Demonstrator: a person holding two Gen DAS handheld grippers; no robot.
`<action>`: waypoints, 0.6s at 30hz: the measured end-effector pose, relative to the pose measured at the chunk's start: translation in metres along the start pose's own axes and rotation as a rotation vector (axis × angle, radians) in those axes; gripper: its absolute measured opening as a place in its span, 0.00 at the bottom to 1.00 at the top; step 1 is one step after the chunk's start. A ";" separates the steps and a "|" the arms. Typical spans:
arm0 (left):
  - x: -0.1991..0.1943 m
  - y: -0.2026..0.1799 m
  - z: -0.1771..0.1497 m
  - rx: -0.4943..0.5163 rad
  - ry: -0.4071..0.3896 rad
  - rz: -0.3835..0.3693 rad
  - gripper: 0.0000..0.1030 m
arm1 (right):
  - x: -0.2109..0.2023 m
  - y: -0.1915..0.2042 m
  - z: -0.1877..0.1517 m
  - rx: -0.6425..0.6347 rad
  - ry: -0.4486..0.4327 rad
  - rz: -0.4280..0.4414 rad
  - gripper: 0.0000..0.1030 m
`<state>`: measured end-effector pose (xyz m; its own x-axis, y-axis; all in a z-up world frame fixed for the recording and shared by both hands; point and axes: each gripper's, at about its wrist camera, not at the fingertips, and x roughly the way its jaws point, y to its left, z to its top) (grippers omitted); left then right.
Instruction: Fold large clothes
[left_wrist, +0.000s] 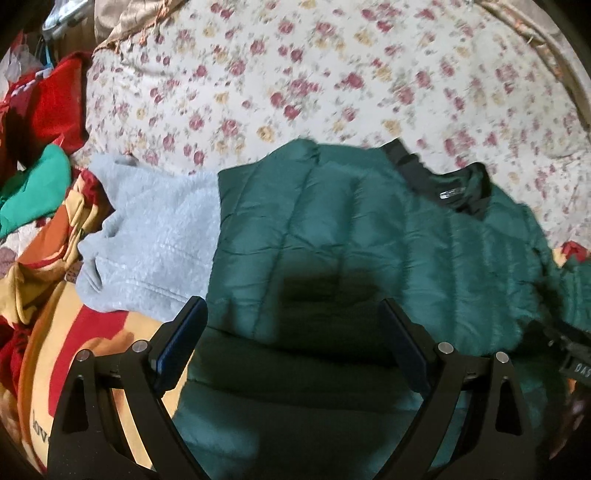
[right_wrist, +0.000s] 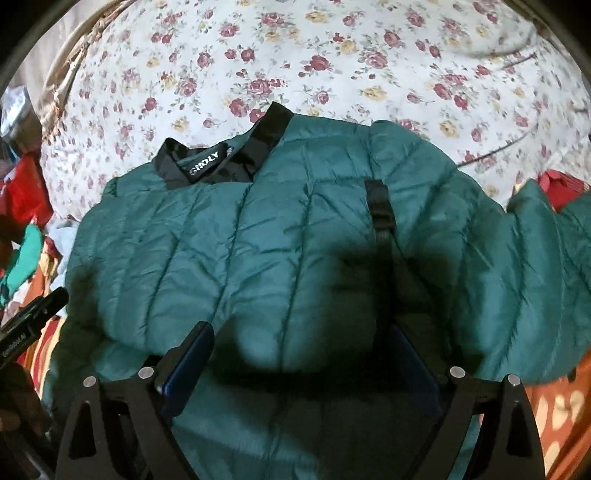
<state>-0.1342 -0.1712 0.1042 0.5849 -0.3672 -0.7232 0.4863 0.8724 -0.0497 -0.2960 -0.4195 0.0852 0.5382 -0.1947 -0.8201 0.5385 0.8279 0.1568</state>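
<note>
Jacket (right_wrist: 280, 236) — green, quilted, apparently folded, black collar (right_wrist: 221, 158).

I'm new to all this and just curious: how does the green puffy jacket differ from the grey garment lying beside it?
The green jacket is smooth, shiny and quilted in stitched panels; the grey garment looks matte and fuzzy. The jacket has a black collar with a label; no such trim shows on the grey one. The jacket overlaps the grey garment's edge. Both lie on the floral bedspread.
</note>
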 end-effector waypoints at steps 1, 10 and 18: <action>-0.005 -0.002 0.000 0.002 -0.008 -0.006 0.91 | -0.004 0.001 -0.002 -0.002 -0.001 -0.003 0.91; -0.034 -0.015 -0.008 0.014 -0.023 -0.039 0.91 | -0.046 0.005 -0.003 0.009 -0.053 -0.007 0.91; -0.058 -0.039 -0.020 0.070 -0.052 -0.051 0.91 | -0.068 0.019 -0.008 -0.052 -0.082 -0.037 0.91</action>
<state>-0.1998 -0.1775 0.1340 0.5902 -0.4286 -0.6841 0.5595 0.8281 -0.0361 -0.3274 -0.3861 0.1390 0.5709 -0.2666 -0.7765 0.5258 0.8451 0.0965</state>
